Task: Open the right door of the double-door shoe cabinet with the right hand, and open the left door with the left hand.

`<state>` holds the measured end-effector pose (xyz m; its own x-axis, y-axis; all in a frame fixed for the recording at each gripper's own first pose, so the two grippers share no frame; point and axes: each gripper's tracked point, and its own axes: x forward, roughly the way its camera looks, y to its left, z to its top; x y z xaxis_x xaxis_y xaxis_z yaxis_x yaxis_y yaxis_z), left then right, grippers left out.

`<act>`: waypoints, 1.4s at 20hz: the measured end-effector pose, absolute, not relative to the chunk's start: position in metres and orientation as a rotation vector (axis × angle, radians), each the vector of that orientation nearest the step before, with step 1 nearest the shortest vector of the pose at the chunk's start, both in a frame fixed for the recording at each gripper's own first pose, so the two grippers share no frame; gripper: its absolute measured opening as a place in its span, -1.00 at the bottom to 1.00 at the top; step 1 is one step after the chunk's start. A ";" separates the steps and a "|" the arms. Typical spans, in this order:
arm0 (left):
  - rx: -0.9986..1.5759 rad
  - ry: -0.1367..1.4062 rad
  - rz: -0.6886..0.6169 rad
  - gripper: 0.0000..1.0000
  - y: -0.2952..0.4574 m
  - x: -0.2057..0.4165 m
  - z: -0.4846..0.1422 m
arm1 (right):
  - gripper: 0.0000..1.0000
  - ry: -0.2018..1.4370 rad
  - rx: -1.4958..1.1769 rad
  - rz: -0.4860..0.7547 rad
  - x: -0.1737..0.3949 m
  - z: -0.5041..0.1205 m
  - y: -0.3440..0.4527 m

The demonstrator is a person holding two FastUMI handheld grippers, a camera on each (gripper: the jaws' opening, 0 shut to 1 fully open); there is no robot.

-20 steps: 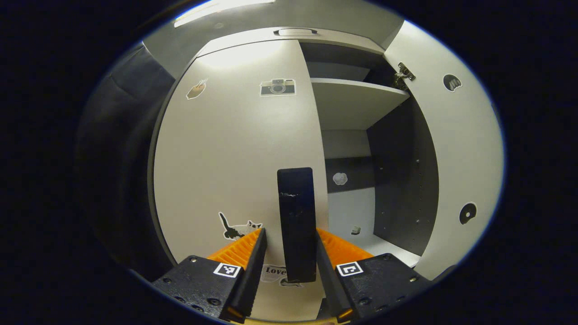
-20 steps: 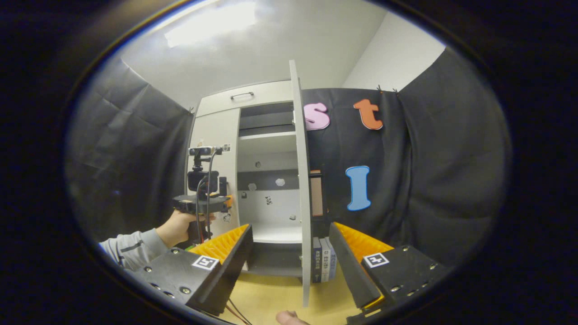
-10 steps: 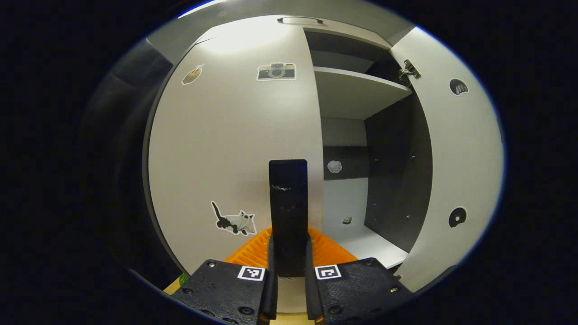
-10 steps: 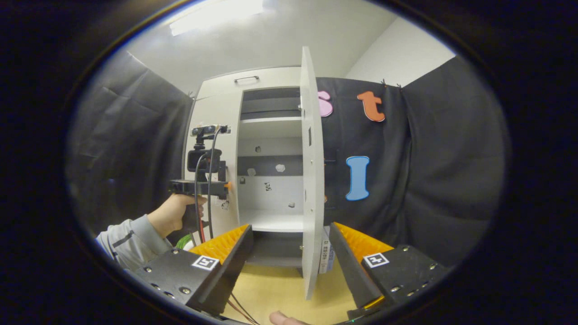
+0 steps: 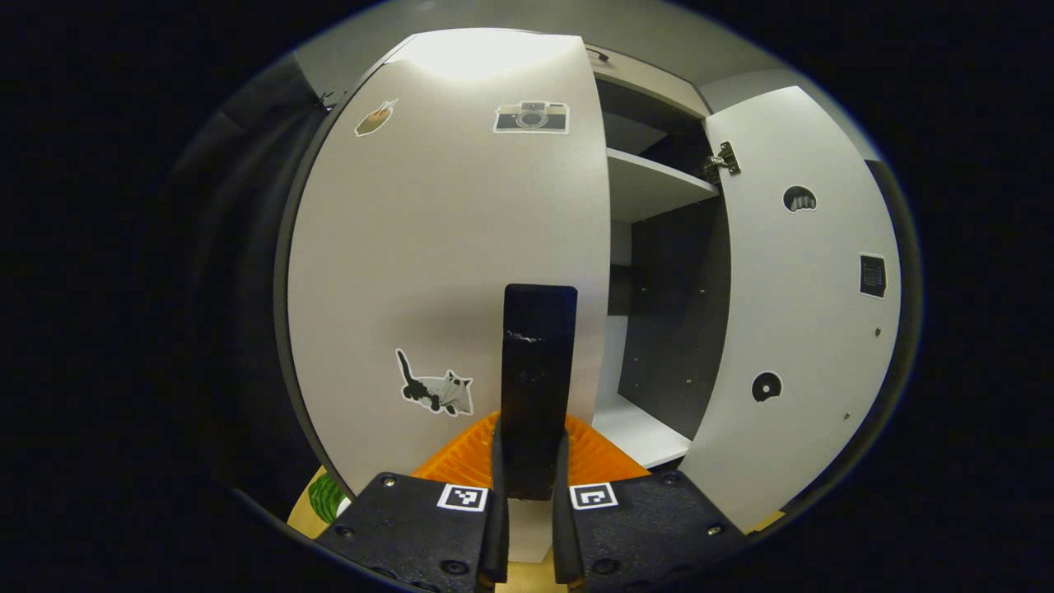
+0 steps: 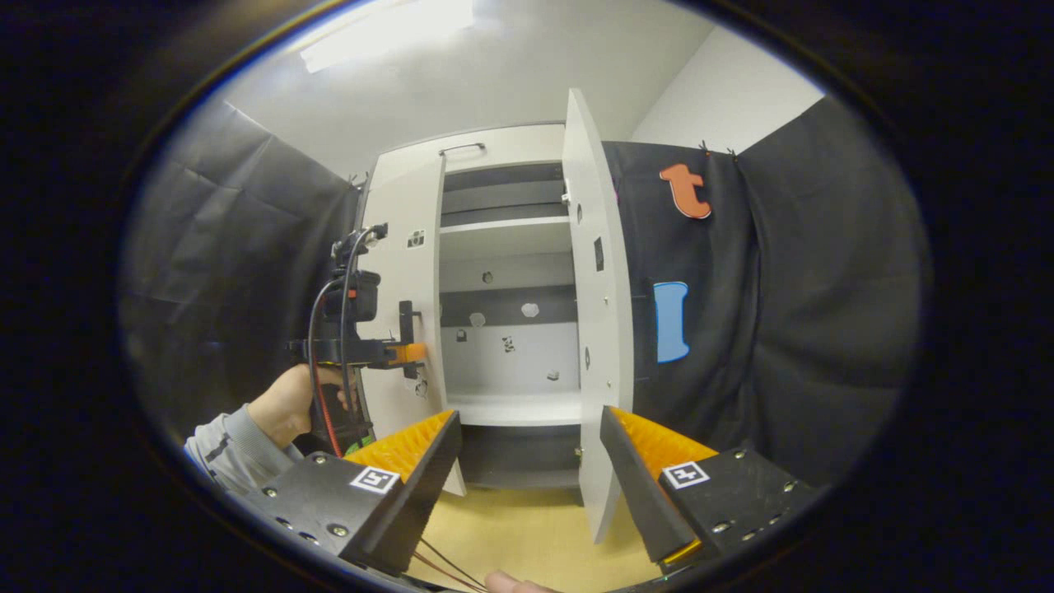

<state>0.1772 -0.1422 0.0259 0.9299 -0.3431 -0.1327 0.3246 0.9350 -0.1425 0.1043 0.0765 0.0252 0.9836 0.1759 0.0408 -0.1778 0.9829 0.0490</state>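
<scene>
Handle [image 5: 537, 387] of the left door [image 5: 445, 247] is sitting pinched between the left gripper [image 5: 527, 486] fingers, door barely ajar. Right gripper [image 6: 527, 461] is hanging spread, right door [image 6: 597, 329] open ahead. Next: swinging the left door wide.

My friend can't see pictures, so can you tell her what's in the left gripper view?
The left gripper is shut on the black handle of the white left door, which has cat and camera stickers. To the right, the right door stands open, showing a shelf inside the cabinet.
</scene>
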 end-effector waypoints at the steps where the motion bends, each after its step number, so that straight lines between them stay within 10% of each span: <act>1: -0.123 0.160 -0.346 -0.58 -0.141 0.174 0.027 | 1.00 -0.027 0.042 0.171 0.106 0.023 0.077; 28: -0.088 0.181 -0.243 -0.63 0.005 0.076 0.026 | 1.00 0.014 -0.031 0.329 0.087 0.011 0.180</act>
<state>0.0761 0.0047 0.0256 0.9546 -0.2466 -0.1674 0.2308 0.9669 -0.1084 0.0875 0.1801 0.0114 0.9462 0.3231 -0.0187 -0.3236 0.9458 -0.0281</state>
